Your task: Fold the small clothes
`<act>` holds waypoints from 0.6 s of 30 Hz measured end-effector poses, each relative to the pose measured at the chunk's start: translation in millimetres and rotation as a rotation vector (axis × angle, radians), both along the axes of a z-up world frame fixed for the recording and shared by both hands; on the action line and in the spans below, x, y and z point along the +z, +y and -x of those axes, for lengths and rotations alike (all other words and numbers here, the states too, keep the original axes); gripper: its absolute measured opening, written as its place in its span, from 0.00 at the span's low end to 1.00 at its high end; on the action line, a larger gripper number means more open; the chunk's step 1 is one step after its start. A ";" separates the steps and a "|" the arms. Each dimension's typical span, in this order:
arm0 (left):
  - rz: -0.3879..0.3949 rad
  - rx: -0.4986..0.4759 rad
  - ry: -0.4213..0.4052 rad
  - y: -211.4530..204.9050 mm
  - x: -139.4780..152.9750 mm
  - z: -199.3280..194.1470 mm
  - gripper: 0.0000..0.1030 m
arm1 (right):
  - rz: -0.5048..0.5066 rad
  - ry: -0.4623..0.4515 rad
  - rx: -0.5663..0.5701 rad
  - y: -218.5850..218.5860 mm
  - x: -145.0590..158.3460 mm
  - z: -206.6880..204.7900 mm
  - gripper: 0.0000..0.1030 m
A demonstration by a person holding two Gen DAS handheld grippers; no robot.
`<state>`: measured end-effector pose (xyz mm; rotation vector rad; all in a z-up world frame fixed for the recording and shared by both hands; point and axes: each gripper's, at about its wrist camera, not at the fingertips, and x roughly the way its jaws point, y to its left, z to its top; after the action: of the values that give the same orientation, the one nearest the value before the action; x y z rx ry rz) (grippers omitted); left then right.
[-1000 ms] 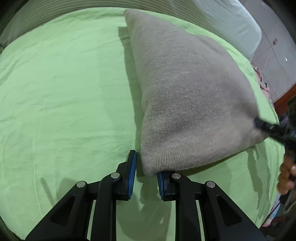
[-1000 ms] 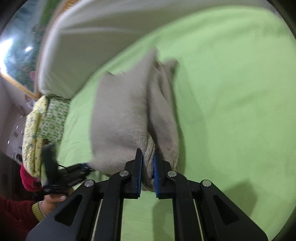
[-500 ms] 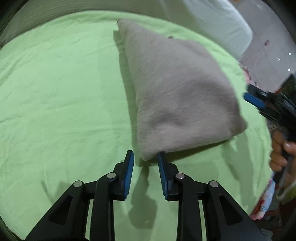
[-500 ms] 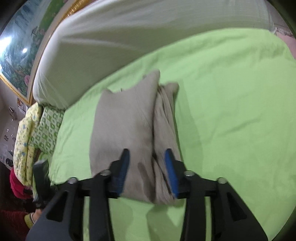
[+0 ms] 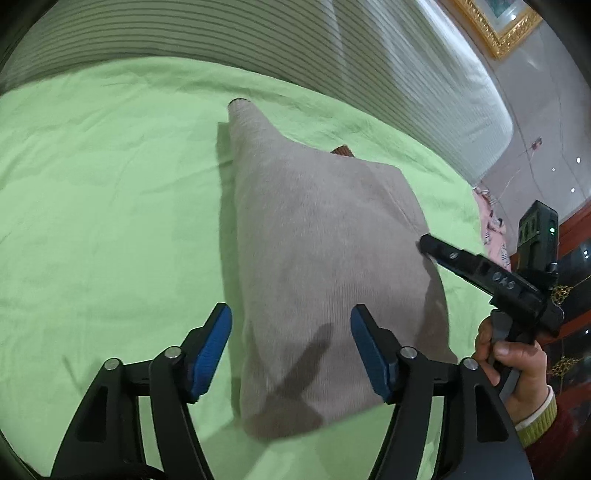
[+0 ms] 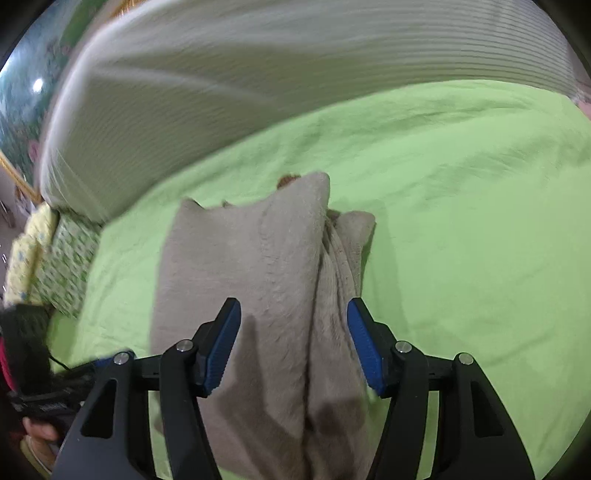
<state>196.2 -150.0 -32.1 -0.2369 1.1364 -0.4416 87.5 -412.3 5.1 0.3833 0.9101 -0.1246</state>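
Note:
A folded beige knit garment [image 5: 325, 258] lies flat on the green bedsheet [image 5: 110, 206]. My left gripper [image 5: 290, 347] hovers above its near corner with the jaws opening, blue pads well apart and nothing pressed between them. In the right wrist view the same beige garment [image 6: 258, 280] shows stacked folded layers along its right side. My right gripper [image 6: 293, 343] hangs over its near end, jaws opening too, pads clear of the cloth. The right gripper's black fingers [image 5: 480, 266] also show at the garment's far right edge in the left view, held by a hand [image 5: 513, 365].
A white striped pillow [image 5: 369, 62] runs along the head of the bed. A yellow-green patterned cloth [image 6: 51, 258] lies at the bed's left edge in the right view. A gold picture frame [image 5: 498, 26] hangs on the wall. Dark red furniture [image 5: 576, 251] stands at the right.
Both grippers have let go of the garment's near corners, opened wide and pulled back and up. The garment has dropped flat onto the sheet.

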 end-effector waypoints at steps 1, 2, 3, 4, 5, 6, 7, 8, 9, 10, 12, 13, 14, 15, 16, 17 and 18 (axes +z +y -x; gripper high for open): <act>-0.017 -0.003 -0.001 -5.2 -3.9 -5.9 0.67 | 0.016 0.016 0.006 -1.8 -5.5 -4.8 0.59; -0.044 -0.003 -0.001 -9.8 -10.0 -11.6 0.68 | 0.038 0.044 0.025 -4.2 -15.5 -13.2 0.62; -0.060 -0.005 -0.001 -10.0 -17.0 -14.0 0.70 | 0.064 0.060 0.036 -6.7 -23.1 -18.2 0.66; -0.081 -0.005 0.003 -12.2 -25.1 -19.4 0.73 | 0.084 0.063 0.035 -10.2 -27.5 -20.0 0.79; -0.088 -0.004 0.008 -12.5 -30.9 -23.2 0.74 | 0.090 0.049 0.017 -17.2 -31.9 -19.7 0.84; -0.083 -0.004 0.016 -12.5 -34.6 -26.5 0.75 | 0.062 0.041 0.009 -21.9 -32.9 -18.7 0.84; -0.068 -0.001 0.026 -11.4 -36.3 -30.2 0.76 | 0.047 0.038 0.002 -23.8 -31.9 -17.7 0.84; -0.055 0.002 0.027 -10.9 -36.0 -33.5 0.76 | 0.043 0.029 -0.009 -24.5 -28.5 -15.2 0.84; -0.044 0.006 0.020 -10.0 -33.4 -36.3 0.76 | 0.048 0.011 -0.019 -23.8 -22.7 -11.5 0.84; -0.037 0.012 0.013 -9.4 -30.5 -39.6 0.76 | 0.044 -0.006 -0.023 -23.6 -17.8 -8.6 0.83; -0.011 0.029 0.011 -6.9 -25.1 -48.2 0.76 | -0.013 -0.061 -0.029 -26.3 -7.5 -1.7 0.83; 0.014 0.044 0.015 -4.8 -22.8 -55.1 0.76 | -0.055 -0.084 -0.024 -27.9 -3.5 -0.2 0.82; 0.037 0.063 0.026 -3.0 -22.1 -63.4 0.76 | -0.073 -0.091 -0.020 -28.5 -1.3 -1.1 0.82; 0.053 0.081 0.039 -1.1 -21.2 -70.7 0.76 | -0.092 -0.091 -0.019 -29.5 0.1 -3.4 0.82; 0.070 0.097 0.050 -0.2 -22.2 -80.0 0.76 | -0.102 -0.086 -0.018 -29.2 -0.2 -7.8 0.82; 0.080 0.105 0.056 -0.4 -22.9 -86.4 0.76 | -0.111 -0.077 -0.016 -29.7 -0.8 -11.5 0.82; 0.085 0.116 0.065 -1.0 -25.0 -96.4 0.76 | -0.121 -0.067 -0.017 -30.9 -2.9 -15.5 0.81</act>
<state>292.6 -150.9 -57.1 -0.3917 1.1621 -0.3818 103.0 -443.2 2.2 0.5047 0.8505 -0.0717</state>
